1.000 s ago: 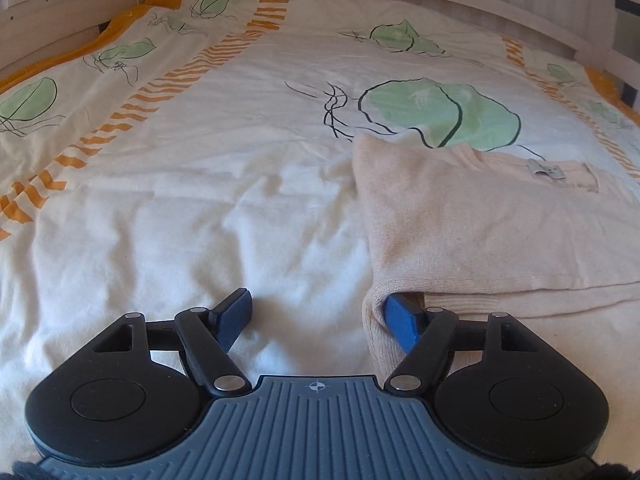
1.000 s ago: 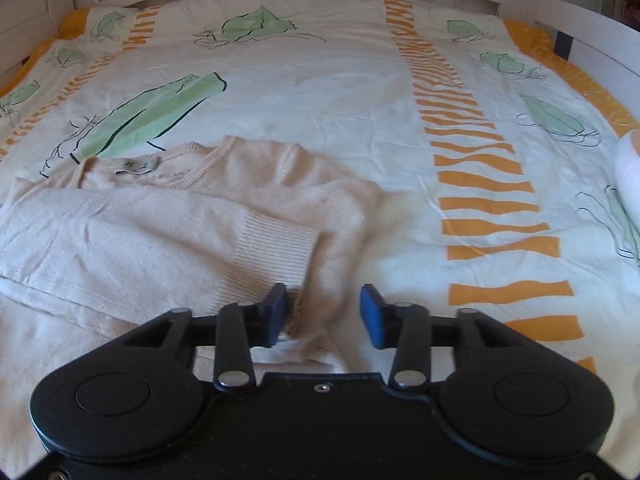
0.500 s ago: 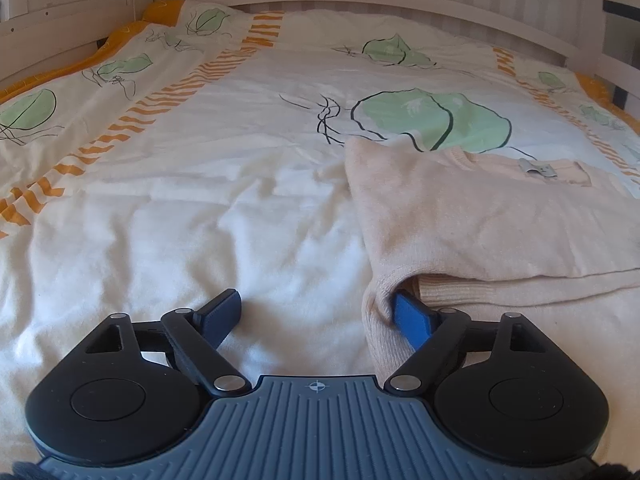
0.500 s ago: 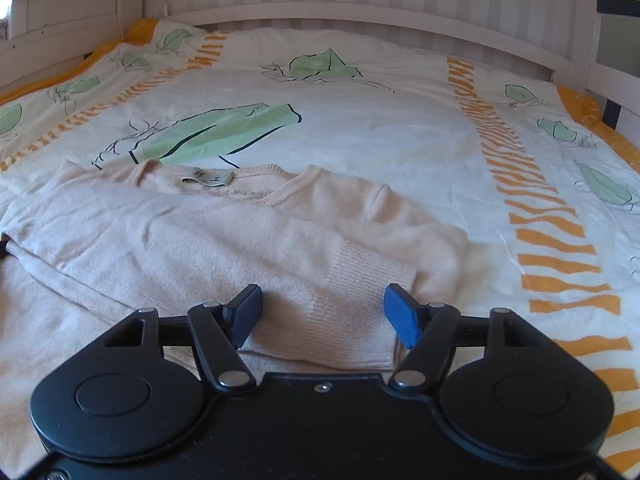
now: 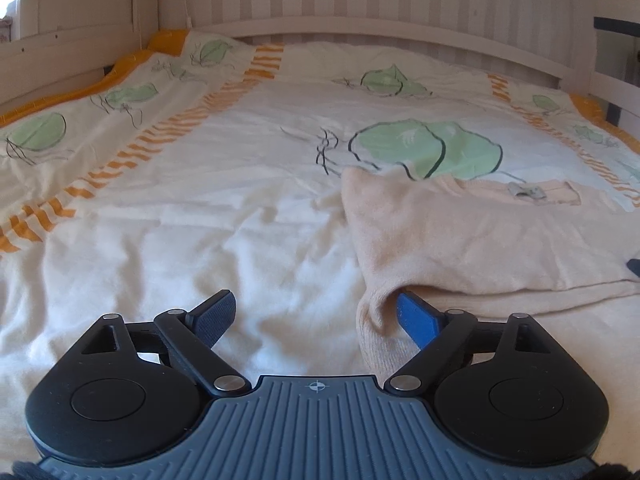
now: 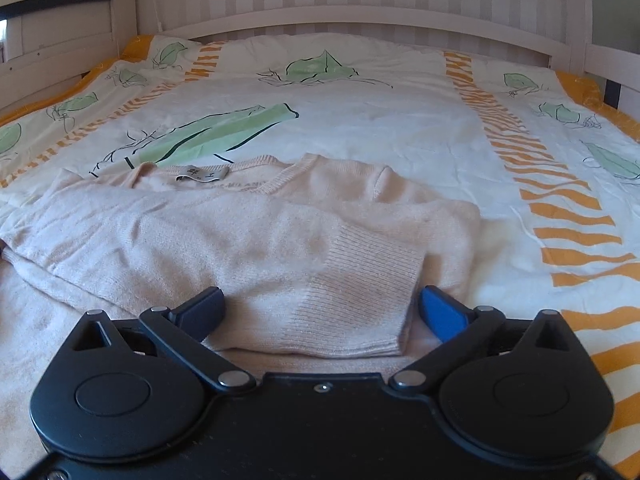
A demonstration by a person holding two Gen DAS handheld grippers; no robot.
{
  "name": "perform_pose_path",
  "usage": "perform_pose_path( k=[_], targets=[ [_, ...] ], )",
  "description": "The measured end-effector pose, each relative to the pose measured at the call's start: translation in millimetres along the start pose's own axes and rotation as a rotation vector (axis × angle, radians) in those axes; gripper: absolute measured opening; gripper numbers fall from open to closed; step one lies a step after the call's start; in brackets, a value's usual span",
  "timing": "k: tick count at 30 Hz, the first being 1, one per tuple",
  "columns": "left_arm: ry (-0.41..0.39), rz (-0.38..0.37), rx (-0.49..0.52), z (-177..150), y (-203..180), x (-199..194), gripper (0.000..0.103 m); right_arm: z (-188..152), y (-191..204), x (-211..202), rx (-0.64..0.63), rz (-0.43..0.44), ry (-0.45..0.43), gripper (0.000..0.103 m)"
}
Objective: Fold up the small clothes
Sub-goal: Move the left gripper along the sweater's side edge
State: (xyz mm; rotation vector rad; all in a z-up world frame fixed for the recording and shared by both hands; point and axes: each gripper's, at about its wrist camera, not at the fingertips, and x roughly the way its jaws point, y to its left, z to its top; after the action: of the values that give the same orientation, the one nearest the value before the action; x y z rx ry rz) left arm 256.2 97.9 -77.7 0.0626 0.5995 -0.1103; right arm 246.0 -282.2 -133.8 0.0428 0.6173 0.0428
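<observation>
Pale pink knit sweater [image 6: 248, 240] lies mid-bed, toward the near edge, sleeve folded across. Left claw [image 5: 316, 314] and right claw [image 6: 322, 308] have just been opening: both apart, gripping nothing. Body folds probably remain.

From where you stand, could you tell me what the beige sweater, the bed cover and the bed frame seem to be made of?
Beige sweater: soft matte knit, probably wool or a blend; its ribbed cuff shows the stitches.
Bed cover: thin woven cloth, likely cotton; matte, creased, printed with green leaves and orange stripes.
Bed frame: looks like white-painted wood, smooth, with screw heads showing on the side rail.
</observation>
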Motion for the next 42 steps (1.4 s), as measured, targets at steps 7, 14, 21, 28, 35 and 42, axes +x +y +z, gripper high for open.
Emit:
perform_pose_path(
  k=[7,14,21,28,35,42],
  targets=[
    [-0.053,0.019,0.044,29.3,-13.1,-12.5,0.088,-0.8,0.4,0.2,-0.003,-0.005,-0.008,0.103],
    [-0.014,-0.003,0.139,58.9,-39.2,17.8,0.088,-0.8,0.0,0.1,-0.002,-0.004,-0.009,0.103],
    [0.096,0.033,0.166,61.7,-45.8,78.0,0.089,-0.7,0.0,0.1,-0.002,-0.004,-0.009,0.103],
    [0.193,0.053,0.03,64.6,-18.1,107.9,0.103,-0.8,0.0,-0.1,-0.003,-0.004,-0.009,0.103],
    [0.215,0.01,-0.042,75.2,-5.8,109.6,0.103,-0.9,0.1,0.0,-0.003,-0.004,-0.009,0.103],
    [0.206,0.037,-0.175,76.9,7.6,114.0,0.102,-1.0,0.1,0.2,-0.002,-0.003,-0.009,0.103]
  ],
)
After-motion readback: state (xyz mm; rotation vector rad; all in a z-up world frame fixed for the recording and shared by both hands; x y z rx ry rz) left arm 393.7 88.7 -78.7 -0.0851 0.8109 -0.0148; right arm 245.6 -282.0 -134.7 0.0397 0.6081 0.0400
